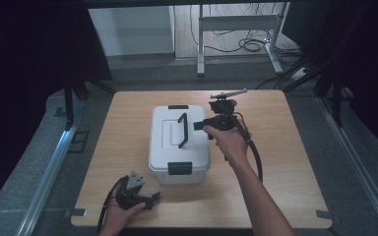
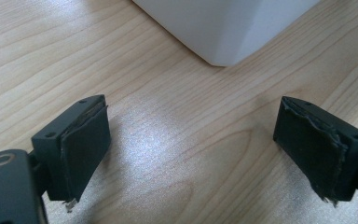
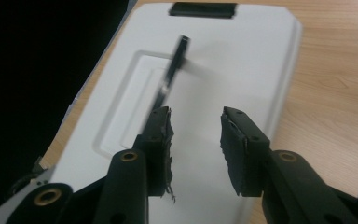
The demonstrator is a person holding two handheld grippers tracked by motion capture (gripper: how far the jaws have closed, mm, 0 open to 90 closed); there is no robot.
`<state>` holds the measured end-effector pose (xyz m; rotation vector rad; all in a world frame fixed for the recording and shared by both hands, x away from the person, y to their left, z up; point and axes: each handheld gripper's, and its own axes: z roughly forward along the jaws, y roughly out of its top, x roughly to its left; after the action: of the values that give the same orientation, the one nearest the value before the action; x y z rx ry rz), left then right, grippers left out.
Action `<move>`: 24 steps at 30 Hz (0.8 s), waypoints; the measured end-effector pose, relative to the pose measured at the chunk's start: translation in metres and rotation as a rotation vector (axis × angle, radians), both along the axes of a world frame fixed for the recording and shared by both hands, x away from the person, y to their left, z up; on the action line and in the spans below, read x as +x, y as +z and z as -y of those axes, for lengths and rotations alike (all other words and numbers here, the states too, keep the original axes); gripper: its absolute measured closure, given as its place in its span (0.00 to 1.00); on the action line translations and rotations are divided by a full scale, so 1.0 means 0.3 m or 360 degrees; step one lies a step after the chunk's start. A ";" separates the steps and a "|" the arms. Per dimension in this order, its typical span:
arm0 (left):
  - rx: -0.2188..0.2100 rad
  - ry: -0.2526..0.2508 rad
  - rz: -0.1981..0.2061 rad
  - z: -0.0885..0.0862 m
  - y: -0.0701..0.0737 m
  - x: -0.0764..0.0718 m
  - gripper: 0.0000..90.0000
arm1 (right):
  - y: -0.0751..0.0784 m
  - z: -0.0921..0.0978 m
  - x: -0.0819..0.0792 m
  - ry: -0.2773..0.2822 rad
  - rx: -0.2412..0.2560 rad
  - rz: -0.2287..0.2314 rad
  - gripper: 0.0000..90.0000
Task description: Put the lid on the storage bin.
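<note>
A white lidded box (image 1: 170, 142) stands in the middle of the wooden table (image 1: 285, 162). Its black handle (image 1: 182, 130) is swung up over the lid. Black latches sit at the near end (image 1: 179, 168) and the far end (image 1: 177, 106). My right gripper (image 1: 199, 125) hovers over the lid's right side and points at the handle. In the right gripper view its jaws (image 3: 196, 126) are open, with the blurred handle (image 3: 172, 70) just beyond the left jaw's tip. My left gripper (image 1: 155, 197) lies low near the table's front left, wide open (image 2: 193, 140) and empty, with a corner of the box (image 2: 228, 28) ahead of it.
Bare wood lies to the right of the box and along the front edge. Beyond the table stands a metal desk frame (image 1: 236, 22) with cables on the floor. Dark curtains hang at both sides, and metal rails (image 1: 44, 182) run along the floor.
</note>
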<state>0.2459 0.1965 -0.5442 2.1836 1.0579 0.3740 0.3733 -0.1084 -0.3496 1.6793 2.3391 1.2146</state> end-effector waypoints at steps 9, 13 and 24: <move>-0.0001 0.0006 0.0002 0.001 0.000 -0.001 0.12 | -0.134 0.222 -0.033 -0.0102 0.0128 0.0008 0.66; 0.0000 0.0006 0.0002 0.001 0.000 -0.001 0.12 | -0.170 0.282 -0.046 -0.0130 0.0124 0.0033 0.64; 0.0002 0.0003 0.0001 0.001 0.000 -0.001 0.12 | -0.336 0.468 -0.116 -0.0184 0.0101 0.0072 0.58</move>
<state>0.2457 0.1963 -0.5442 2.1833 1.0598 0.3762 0.3385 -0.2489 -0.4502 1.7591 2.1670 1.3042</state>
